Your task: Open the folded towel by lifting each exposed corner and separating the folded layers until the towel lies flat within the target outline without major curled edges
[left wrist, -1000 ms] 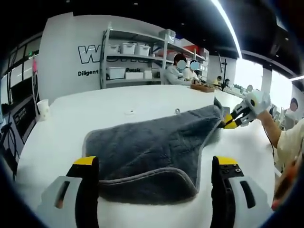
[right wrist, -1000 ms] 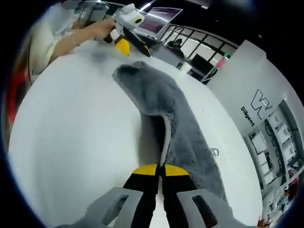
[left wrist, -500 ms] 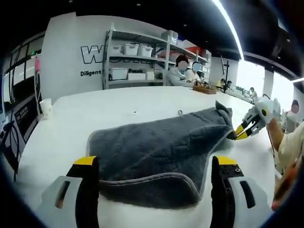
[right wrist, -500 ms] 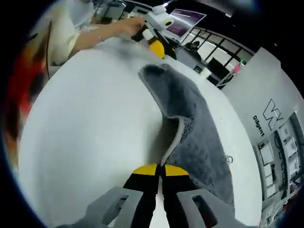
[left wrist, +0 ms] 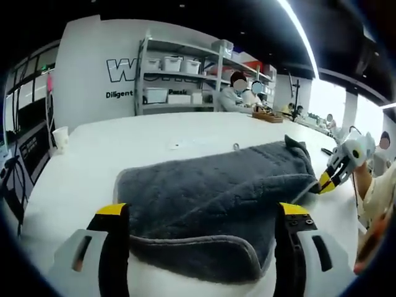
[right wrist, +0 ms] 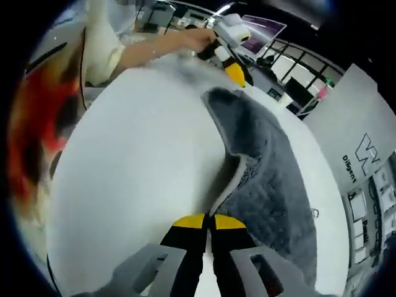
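The left gripper (left wrist: pixel 201 216) stands wide apart over the grey towel's (left wrist: pixel 210 198) near hem. The right gripper (right wrist: pixel 208 221) pinches a lifted towel edge; beyond the left jaws sit shelves (left wrist: pixel 179 77) with bins

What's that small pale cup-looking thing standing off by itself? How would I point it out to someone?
Start at the big white table with the grey towel spread on it. Follow the table to its far left edge, under the dark windows, well away from the towel. There stands a small white cup, upright and alone; nothing else on the table rises like it.
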### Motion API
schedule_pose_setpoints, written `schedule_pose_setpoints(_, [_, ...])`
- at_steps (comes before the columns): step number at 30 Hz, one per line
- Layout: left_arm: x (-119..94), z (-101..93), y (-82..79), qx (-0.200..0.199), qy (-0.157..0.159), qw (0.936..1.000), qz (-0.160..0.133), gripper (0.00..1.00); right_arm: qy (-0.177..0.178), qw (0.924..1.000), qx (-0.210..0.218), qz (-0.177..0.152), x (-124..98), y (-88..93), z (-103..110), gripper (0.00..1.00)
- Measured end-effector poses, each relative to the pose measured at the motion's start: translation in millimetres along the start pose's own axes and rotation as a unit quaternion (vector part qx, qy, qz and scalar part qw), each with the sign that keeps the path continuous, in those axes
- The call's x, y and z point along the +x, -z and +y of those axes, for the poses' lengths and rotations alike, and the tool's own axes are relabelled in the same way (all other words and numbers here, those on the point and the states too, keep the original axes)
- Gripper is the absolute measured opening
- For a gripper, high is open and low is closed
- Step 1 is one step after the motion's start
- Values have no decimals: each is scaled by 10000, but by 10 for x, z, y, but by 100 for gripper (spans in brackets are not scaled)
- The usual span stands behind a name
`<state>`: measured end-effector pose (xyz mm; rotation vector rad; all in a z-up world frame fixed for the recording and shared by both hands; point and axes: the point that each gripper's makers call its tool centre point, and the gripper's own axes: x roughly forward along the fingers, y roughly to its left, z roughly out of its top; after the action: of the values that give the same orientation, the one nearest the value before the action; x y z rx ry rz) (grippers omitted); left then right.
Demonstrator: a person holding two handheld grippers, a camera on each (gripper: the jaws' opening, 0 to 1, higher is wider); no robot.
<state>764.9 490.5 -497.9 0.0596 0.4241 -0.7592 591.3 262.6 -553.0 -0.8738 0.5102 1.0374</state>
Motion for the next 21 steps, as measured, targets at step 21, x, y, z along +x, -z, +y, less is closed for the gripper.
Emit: schedule_pose_setpoints(21, [-4, 9, 10, -53, -15, 10000, -9, 96, -690, 9973, 236, 71, 24, -89, 391, 0])
